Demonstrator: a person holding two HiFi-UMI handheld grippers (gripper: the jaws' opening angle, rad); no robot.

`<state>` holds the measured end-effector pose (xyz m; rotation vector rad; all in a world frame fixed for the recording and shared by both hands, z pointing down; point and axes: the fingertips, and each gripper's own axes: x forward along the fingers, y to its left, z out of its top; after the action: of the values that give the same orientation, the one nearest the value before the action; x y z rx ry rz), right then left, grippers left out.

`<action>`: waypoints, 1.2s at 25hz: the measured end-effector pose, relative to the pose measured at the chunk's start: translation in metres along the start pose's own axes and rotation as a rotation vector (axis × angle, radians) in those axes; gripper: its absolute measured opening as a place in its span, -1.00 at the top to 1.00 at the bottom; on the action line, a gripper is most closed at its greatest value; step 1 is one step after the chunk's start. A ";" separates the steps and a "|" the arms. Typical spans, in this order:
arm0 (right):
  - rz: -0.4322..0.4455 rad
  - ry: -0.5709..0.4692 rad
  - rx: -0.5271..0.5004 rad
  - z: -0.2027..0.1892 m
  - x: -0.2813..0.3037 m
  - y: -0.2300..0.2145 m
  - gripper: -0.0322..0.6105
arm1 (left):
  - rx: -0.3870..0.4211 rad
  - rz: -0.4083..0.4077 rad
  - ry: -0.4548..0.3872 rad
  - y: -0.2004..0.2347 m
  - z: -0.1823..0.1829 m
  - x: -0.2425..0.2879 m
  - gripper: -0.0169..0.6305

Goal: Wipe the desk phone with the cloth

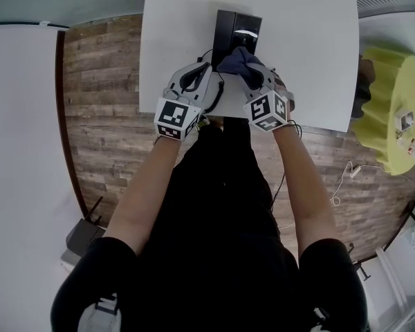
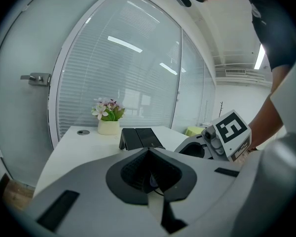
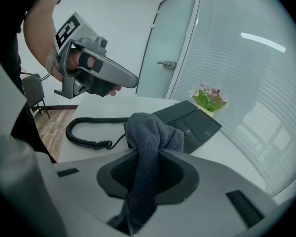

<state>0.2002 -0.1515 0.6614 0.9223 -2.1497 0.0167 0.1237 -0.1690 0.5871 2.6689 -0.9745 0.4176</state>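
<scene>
My right claw (image 3: 150, 154) grips the dark cloth (image 3: 150, 130), which is bunched at the near edge of the black desk phone (image 3: 195, 122) on the white table (image 3: 101, 107). My left claw (image 2: 149, 152) is closed, just beside the phone.

**Phone mid-table, both grippers at its near end**

The phone (image 1: 235, 28) sits on the table (image 1: 173, 40), about midway across, straight ahead of the person. Behind it, near the far edge and before the glass wall (image 2: 133, 68), stands a flower pot (image 2: 107, 126). The cloth (image 1: 236, 59) sits between the jaws of the right gripper (image 1: 252, 75), at the phone's near end. The left gripper (image 1: 202, 71) is just beside it on the left, above the table's near part. The cord (image 3: 84, 132) lies coiled on the table left of the phone, below the left gripper. A stool (image 1: 394, 95) stands on the floor to the table's right.
</scene>
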 end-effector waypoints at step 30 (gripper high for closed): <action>0.019 -0.048 -0.031 0.085 -0.041 -0.042 0.60 | 0.043 0.047 -0.059 0.017 0.058 -0.016 0.91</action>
<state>0.1878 -0.1825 0.5641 0.8933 -2.1972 -0.0297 0.1108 -0.1924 0.5301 2.7149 -1.0591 0.3755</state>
